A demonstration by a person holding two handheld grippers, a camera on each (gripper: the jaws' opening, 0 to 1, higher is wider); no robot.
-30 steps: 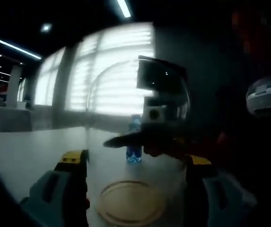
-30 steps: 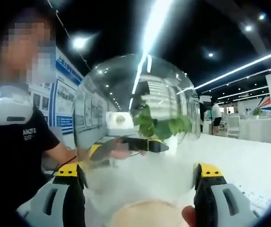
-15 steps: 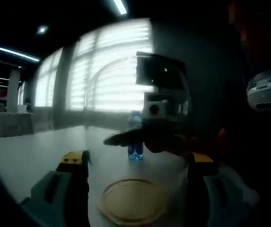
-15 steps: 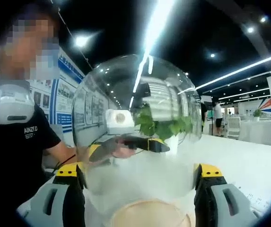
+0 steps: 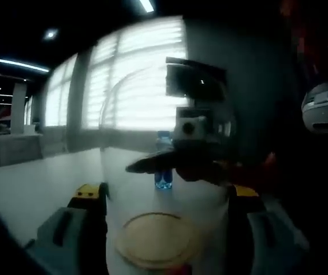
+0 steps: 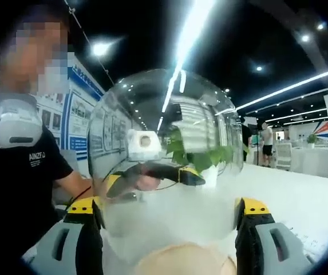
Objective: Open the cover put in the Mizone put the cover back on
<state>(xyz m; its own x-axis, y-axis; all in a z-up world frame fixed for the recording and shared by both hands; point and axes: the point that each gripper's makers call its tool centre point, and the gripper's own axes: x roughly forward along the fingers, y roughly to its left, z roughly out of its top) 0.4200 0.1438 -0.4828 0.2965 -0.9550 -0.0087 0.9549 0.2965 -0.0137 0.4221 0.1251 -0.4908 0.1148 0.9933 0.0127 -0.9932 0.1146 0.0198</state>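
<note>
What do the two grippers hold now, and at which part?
Both hold the glass dome between them, each with its fingers at opposite sides of the dome's lower wall.

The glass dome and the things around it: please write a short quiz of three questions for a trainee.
1. True or false: the blue bottle lies on its side on the table.
2. What is between the jaws of the right gripper? A) a metal pot B) a clear dome C) a book
3. Fill in: in the left gripper view, the tan base under the dome has a ____ shape.

Key: 1 false, it stands upright; 2 B; 3 round.
</note>
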